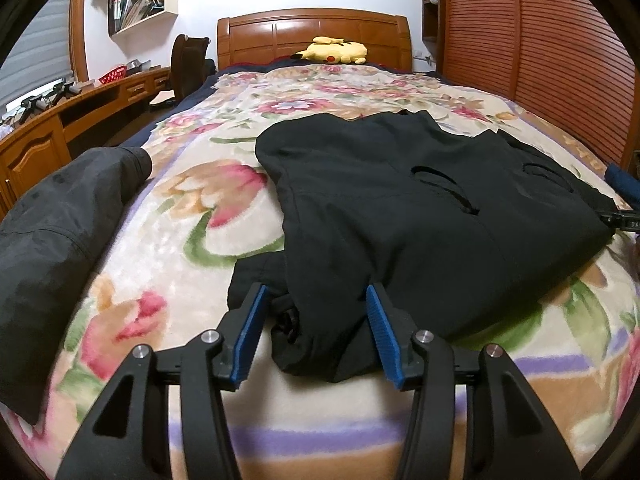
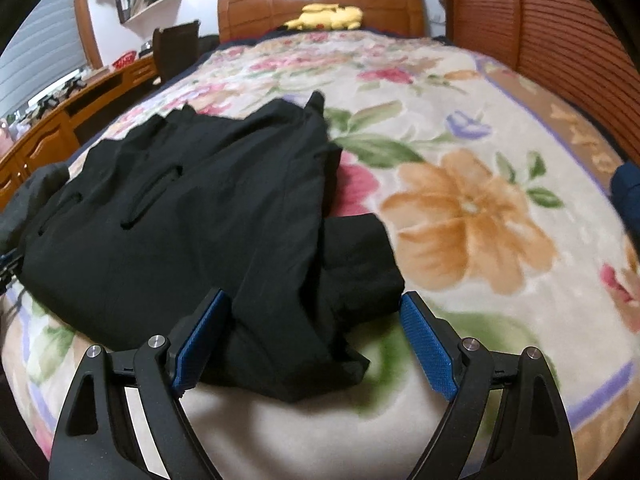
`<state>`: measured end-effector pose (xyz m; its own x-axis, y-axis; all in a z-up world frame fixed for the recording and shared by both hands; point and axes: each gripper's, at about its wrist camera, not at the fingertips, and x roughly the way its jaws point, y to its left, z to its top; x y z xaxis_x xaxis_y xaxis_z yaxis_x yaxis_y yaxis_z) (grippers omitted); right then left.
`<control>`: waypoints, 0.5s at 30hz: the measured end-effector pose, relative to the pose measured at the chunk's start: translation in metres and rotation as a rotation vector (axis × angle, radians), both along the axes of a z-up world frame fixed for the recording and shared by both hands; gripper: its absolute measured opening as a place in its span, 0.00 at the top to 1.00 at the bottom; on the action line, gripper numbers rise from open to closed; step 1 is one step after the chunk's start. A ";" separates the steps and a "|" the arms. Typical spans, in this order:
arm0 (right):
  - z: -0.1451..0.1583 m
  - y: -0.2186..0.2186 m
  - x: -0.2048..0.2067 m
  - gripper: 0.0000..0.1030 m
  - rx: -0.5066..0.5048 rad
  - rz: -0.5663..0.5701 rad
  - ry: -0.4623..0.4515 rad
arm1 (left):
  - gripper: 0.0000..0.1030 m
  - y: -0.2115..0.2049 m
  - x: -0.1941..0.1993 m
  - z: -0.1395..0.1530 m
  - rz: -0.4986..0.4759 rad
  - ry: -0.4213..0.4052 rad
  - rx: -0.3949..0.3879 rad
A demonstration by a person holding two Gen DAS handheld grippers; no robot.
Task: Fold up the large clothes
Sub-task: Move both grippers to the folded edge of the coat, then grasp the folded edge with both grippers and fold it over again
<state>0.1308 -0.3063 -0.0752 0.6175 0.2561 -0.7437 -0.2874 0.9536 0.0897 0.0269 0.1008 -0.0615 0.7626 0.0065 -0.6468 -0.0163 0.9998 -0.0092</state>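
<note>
Lying near the bed's (image 1: pixel 168 248) foot edge, the black jacket (image 1: pixel 400 208) shows no readable label. Left gripper (image 1: pixel 316 336) and right gripper (image 2: pixel 316 340) both gape apart over its near hem, gripping nothing.

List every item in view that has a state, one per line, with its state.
Left gripper: open, jaws on either side of the near edge of the black garment.
Right gripper: open, jaws wide around a bunched end.
Black garment: partly folded, lying on the blanket.
Grey jacket: lying unfolded at the bed's left edge.
Floral blanket: spread over the bed.
Yellow plush toy: lying by the headboard.
</note>
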 end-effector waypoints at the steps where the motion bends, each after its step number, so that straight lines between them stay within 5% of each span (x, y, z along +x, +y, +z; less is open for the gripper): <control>1: -0.001 0.003 0.001 0.15 0.001 0.014 0.007 | 0.51 -0.001 0.000 0.000 -0.006 0.001 0.001; 8: -0.005 0.007 0.003 0.37 0.039 0.084 0.051 | 0.78 -0.002 0.000 0.003 -0.043 0.004 -0.026; 10: -0.004 0.009 0.000 0.53 0.039 0.095 0.043 | 0.92 -0.001 -0.003 0.005 -0.041 -0.003 -0.033; 15: 0.008 0.009 -0.011 0.76 0.063 0.107 0.009 | 0.97 -0.003 -0.011 0.013 -0.025 -0.020 -0.029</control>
<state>0.1200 -0.2972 -0.0677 0.5773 0.3663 -0.7297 -0.3858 0.9100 0.1516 0.0160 0.0975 -0.0486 0.7748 -0.0312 -0.6314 0.0092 0.9992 -0.0381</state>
